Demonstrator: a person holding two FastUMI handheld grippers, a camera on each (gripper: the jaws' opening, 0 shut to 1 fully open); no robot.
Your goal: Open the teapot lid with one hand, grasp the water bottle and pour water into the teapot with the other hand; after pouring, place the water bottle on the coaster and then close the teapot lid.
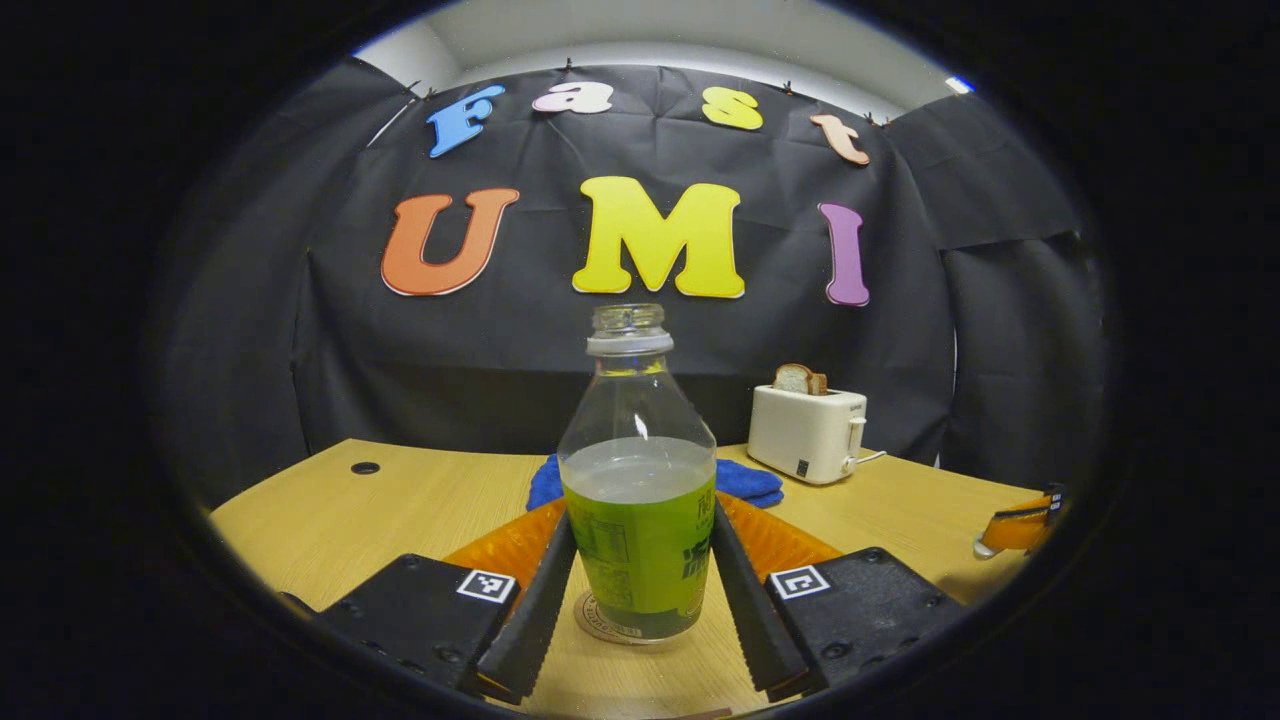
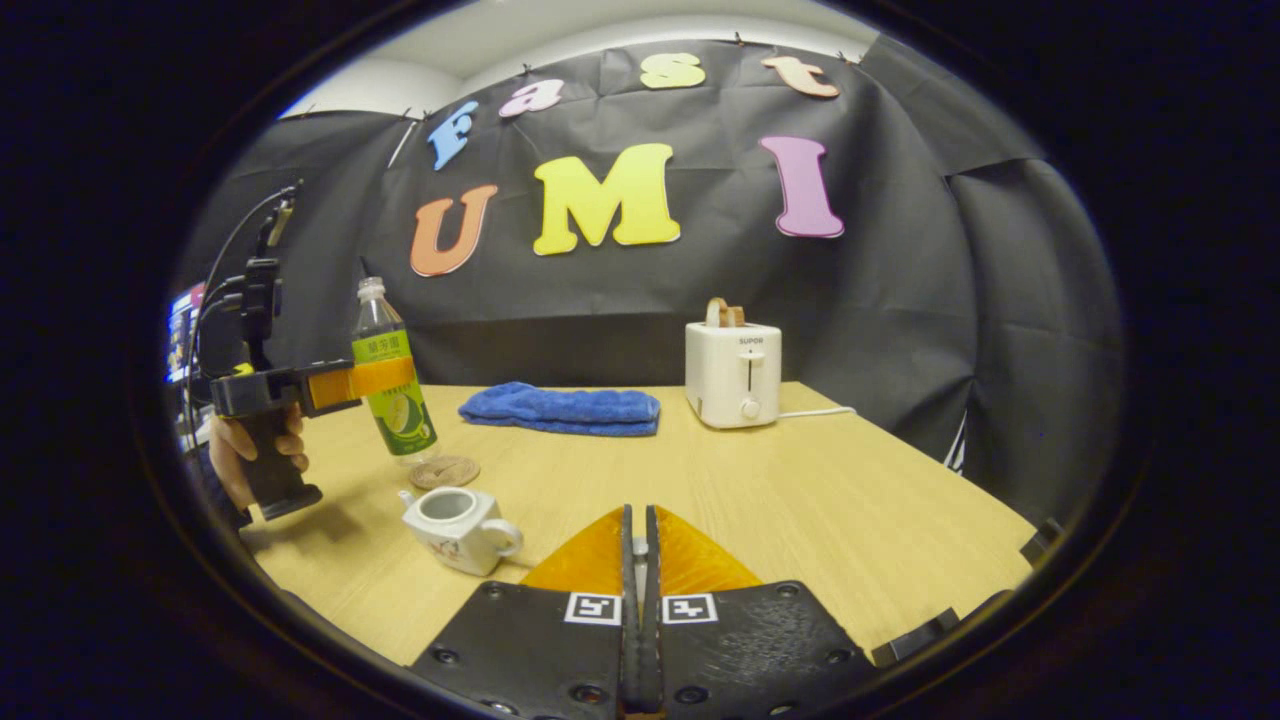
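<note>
My left gripper (image 1: 640, 590) had its two fingers pressed against either side of the water bottle (image 1: 640, 500), clamped on the labelled lower half, and the bottle stood upright with no cap, its liquid reaching a little above the label. In the left gripper view the bottle's base sat on the round coaster (image 1: 600, 622), though the right gripper view showed that base a little above the coaster (image 2: 445, 471), so I could not tell whether it was touching. From that same view I saw my left gripper (image 2: 385, 378) out to the left, gripping the bottle (image 2: 392, 375) around its middle, with a hand (image 2: 255, 455) wrapped round the grip below it. My right gripper (image 2: 640, 560) held its fingers closed together with only a thin slit between them; whether something small was pinched there I could not tell. The teapot (image 2: 458, 525) stood on the wooden table (image 2: 850, 500) near the coaster, its top open. Farther back lay a folded blue cloth (image 2: 562, 410), and to its right a white toaster (image 2: 733, 372) with a slice of bread (image 2: 722, 313) standing in it
</note>
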